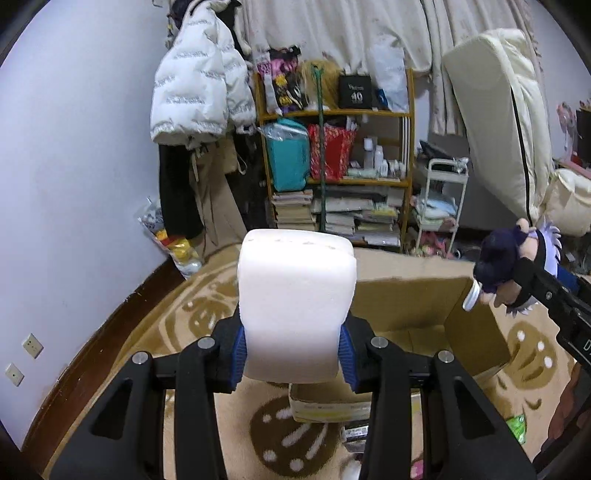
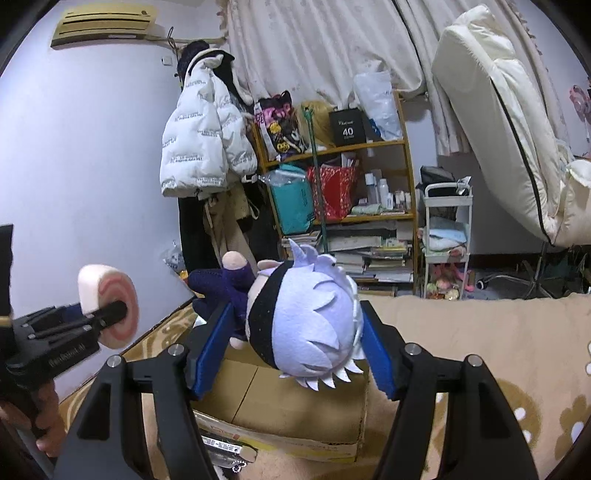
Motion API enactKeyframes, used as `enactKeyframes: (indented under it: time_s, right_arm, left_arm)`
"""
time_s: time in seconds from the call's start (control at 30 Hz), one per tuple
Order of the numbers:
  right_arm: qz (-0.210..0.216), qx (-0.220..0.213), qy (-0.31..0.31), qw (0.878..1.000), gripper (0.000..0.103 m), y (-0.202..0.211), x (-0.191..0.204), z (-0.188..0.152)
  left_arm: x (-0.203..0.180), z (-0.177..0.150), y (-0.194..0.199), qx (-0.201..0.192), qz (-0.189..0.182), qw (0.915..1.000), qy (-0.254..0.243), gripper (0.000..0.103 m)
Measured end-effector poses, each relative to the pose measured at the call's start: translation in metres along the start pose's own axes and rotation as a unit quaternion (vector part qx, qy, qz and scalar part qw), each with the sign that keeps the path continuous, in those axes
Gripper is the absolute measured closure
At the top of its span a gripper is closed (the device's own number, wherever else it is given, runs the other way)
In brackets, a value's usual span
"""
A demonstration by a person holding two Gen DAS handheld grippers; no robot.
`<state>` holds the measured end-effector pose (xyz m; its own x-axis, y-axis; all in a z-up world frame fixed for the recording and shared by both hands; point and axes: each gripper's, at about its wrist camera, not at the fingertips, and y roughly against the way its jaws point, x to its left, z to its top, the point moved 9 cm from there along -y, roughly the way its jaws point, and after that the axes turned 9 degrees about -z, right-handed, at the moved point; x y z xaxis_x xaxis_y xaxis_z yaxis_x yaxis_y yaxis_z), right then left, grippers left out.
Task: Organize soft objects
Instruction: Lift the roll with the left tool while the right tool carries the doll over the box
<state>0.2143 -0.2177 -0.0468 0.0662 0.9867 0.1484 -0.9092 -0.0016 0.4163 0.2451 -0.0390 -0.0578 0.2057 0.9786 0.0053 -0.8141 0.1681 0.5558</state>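
The left claw (image 1: 293,347) is pinching a white foam cushion (image 1: 295,302) btw. its blue pads, held above the open cardboard box (image 1: 410,306) on the patterned rug (image 1: 207,314); the right claw (image 2: 295,345) is clamped on a plush doll (image 2: 310,321) w/ pale lilac hair, also over the box; behind stand a bookshelf (image 1: 332,166) and a white jacket (image 1: 199,92).

A yellow shelf unit (image 1: 334,162) stood at twelve o'clock against cream curtains (image 1: 332,29), a white rolling cart (image 1: 441,206) at one o'clock, patterned beige carpet (image 1: 207,314) underfoot.
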Motion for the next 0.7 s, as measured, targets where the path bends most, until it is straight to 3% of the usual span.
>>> enactKeyframes:
  time_s: [0.3, 0.7]
  right_arm:
    - [-0.012, 0.025, 0.03, 0.999, 0.031, -0.02, 0.004, -0.026]
    - [0.0, 0.068, 0.021, 0.997, 0.03, -0.043, -0.006, -0.05]
  left_arm:
    - [-0.011, -0.024, -0.025, 0.037, -0.014, 0.9992, -0.004, 0.062]
    - [-0.022, -0.039, -0.037, 0.054, -0.037, 0.9978, -0.002, 0.06]
